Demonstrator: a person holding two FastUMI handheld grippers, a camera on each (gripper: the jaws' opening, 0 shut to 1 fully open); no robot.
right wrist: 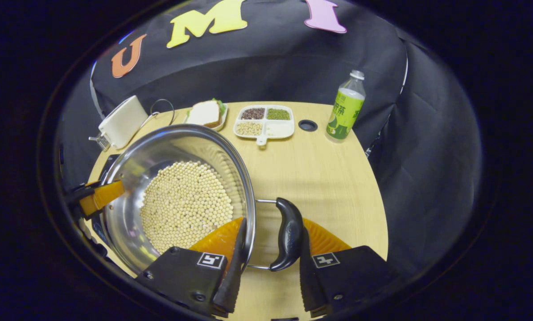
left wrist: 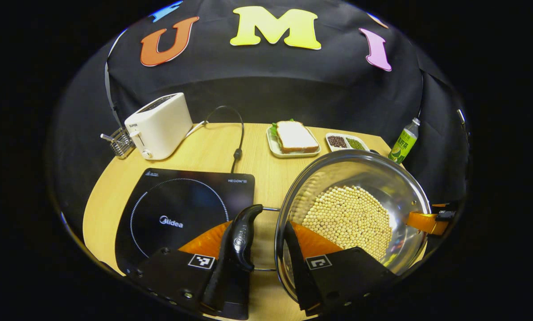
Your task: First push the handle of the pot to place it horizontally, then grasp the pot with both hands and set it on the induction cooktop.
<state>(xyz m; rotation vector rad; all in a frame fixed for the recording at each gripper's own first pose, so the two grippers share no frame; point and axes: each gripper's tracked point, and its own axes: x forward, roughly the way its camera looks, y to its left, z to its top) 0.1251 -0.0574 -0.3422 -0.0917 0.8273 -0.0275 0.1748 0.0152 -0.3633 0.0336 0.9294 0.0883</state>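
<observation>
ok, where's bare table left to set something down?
Widest bare patch: right of the pot, in front of the divided tray and bottle. A narrower strip runs between cooktop and sandwich plate, crossed by the toaster cord. The back edge is crowded.

cooktop (left wrist: 177,214) near edge hidden by claw (left wrist: 257,263)

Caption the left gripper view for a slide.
Left gripper straddles the steel pot's handle beside the induction cooktop.
</observation>
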